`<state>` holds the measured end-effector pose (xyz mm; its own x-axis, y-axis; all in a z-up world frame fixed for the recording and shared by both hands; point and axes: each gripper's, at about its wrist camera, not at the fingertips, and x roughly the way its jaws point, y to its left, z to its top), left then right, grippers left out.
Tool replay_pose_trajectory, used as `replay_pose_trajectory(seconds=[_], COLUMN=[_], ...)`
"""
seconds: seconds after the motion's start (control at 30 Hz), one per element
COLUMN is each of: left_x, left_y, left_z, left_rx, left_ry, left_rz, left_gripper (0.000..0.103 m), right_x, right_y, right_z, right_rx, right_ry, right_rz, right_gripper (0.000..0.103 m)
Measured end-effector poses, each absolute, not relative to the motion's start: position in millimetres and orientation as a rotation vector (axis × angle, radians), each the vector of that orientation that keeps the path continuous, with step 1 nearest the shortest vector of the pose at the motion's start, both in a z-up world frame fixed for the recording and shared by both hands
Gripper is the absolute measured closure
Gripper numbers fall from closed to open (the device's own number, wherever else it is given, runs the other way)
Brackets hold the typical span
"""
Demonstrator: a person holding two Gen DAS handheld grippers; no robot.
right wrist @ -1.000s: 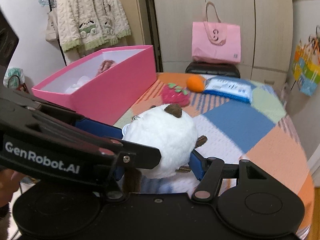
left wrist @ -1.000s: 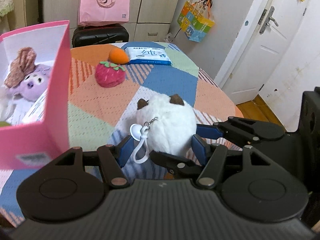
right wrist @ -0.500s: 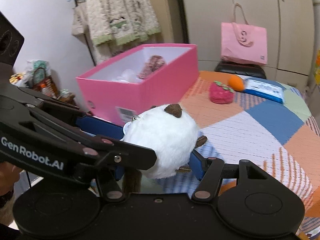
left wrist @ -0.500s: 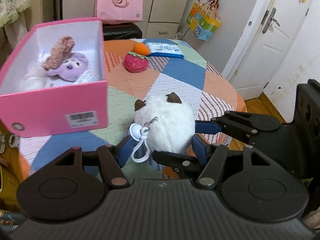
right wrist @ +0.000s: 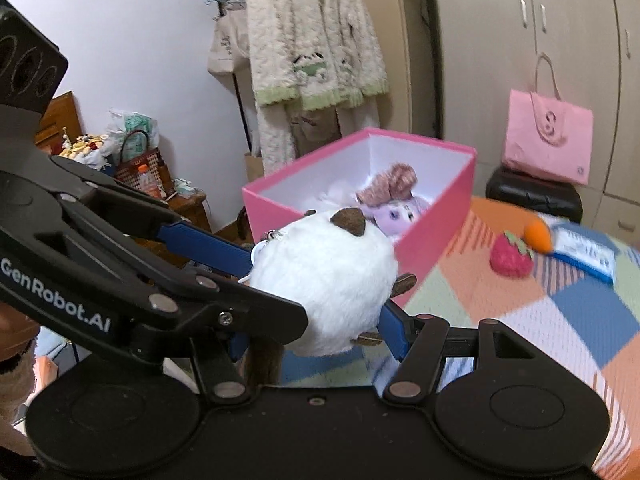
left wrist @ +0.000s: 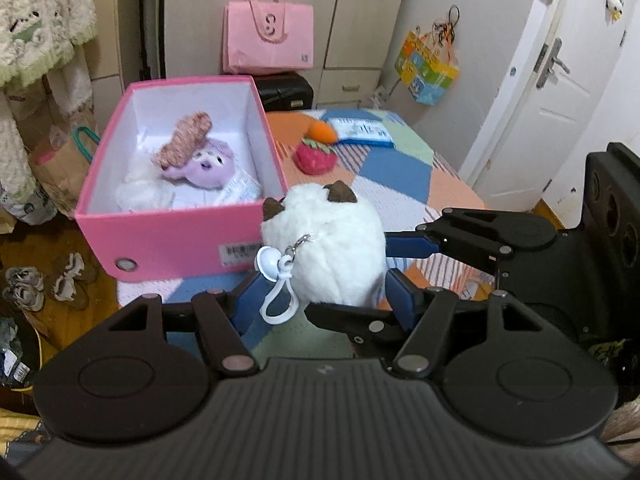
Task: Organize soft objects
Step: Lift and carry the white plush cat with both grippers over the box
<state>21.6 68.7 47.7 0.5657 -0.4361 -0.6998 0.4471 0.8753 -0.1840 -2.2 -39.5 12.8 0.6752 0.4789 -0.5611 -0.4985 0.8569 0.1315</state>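
Note:
A round white plush with brown ears (left wrist: 324, 240) and a white clip is gripped by both grippers and held in the air near the front corner of the open pink box (left wrist: 172, 240). My left gripper (left wrist: 320, 280) is shut on it; my right gripper (right wrist: 316, 304) is shut on it too. The plush also shows in the right wrist view (right wrist: 332, 280). The pink box (right wrist: 432, 224) holds a purple plush (left wrist: 208, 166), a brown knitted piece (left wrist: 186, 136) and white soft things. A strawberry plush (left wrist: 314, 156) and an orange plush (left wrist: 322, 132) lie on the quilt.
The patchwork quilt table (left wrist: 400, 176) also carries a blue-and-white tissue pack (left wrist: 360, 130). A black case (left wrist: 284, 90) with a pink tote bag (left wrist: 268, 38) stands behind. Shoes (left wrist: 40, 280) lie on the floor at left. A white door (left wrist: 560, 92) is at right.
Both grippers have lifted the white plush higher and swung it left towards the pink box; the box's inside now shows from above.

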Motion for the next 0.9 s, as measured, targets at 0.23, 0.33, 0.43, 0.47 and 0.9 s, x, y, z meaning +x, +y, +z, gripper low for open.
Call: replay_pose_trajectory(seconds=[0.23,0.33,0.43,0.47,0.9], left_x=[36,46,62,67,163], left_y=[83,85,88,88,93], left_z=[61,63,62,61,52], left_rx=[-0.022,-0.04,-0.075,-0.085,-0.158], left_ry=[0.772,0.748,0.744,0.743,0.698], left_rz=[-0.507,-0.501,-0.515,-0.516,-0.48], left_gripper=[0.039,0.039,0.038,0.038,0.041], right_x=[18,33,48,53,146], right_y=[-33,-33,-33,-34,-35], right_z=[28,31,31,30,27], right_rx=[-0.035,-0.02,-0.004,0.0,-0.009], right_ry=[0.599,0.591,0.588,0.582,0.538], right_rz=[0.566,0.575,0.6,0.617,0.599], right_gripper=[0.034,0.034,0.034,0.034,0.034])
